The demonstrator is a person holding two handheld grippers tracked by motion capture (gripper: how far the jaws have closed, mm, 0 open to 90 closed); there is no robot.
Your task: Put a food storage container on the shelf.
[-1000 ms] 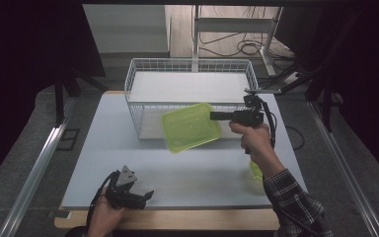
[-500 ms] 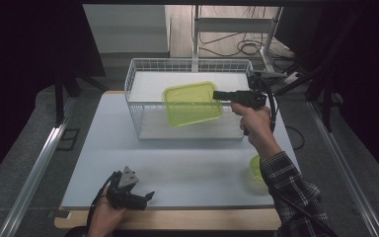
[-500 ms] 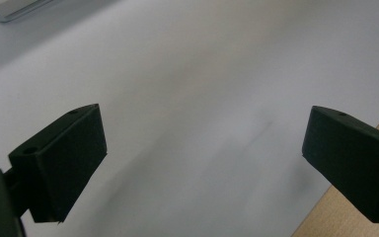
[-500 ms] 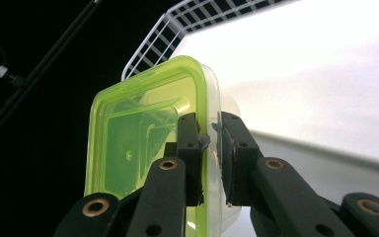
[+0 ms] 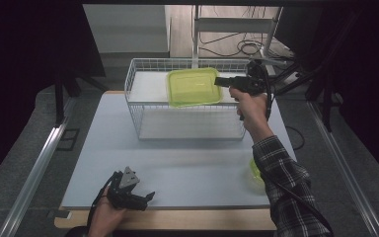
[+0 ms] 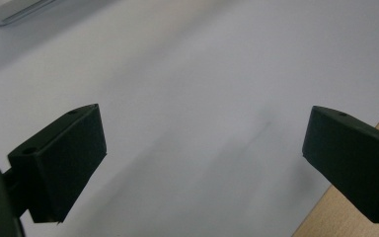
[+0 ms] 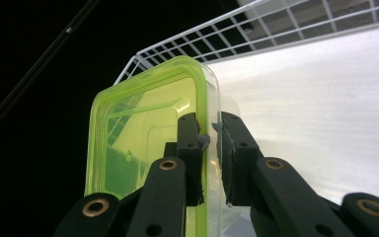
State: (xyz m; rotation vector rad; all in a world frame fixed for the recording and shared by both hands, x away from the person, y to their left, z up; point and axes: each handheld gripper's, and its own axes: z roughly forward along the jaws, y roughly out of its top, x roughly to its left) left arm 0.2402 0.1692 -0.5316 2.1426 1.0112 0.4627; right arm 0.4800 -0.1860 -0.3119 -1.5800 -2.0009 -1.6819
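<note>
A clear food container with a lime-green lid (image 5: 193,87) hangs over the white wire basket (image 5: 143,116) at the back of the table. My right gripper (image 5: 221,82) is shut on its right edge, reaching in from the right. In the right gripper view the two black pads (image 7: 190,143) pinch the rim of the container (image 7: 143,143), with the lid facing left and the basket's wire wall (image 7: 286,24) behind. My left gripper (image 5: 145,197) rests near the table's front edge, open, and its jaws stand wide apart over bare white tabletop (image 6: 202,98) with nothing between them.
Another lime-green item (image 5: 255,173) lies on the white table (image 5: 103,148) at the right, partly behind the plaid sleeve (image 5: 286,187). The table's wooden front edge (image 6: 370,217) runs just under my left gripper. Metal rails line both sides, and cables lie on the floor beyond the basket.
My right gripper has carried the container up and away from the person, from in front of the basket to above it. The left gripper has stayed where it was.
</note>
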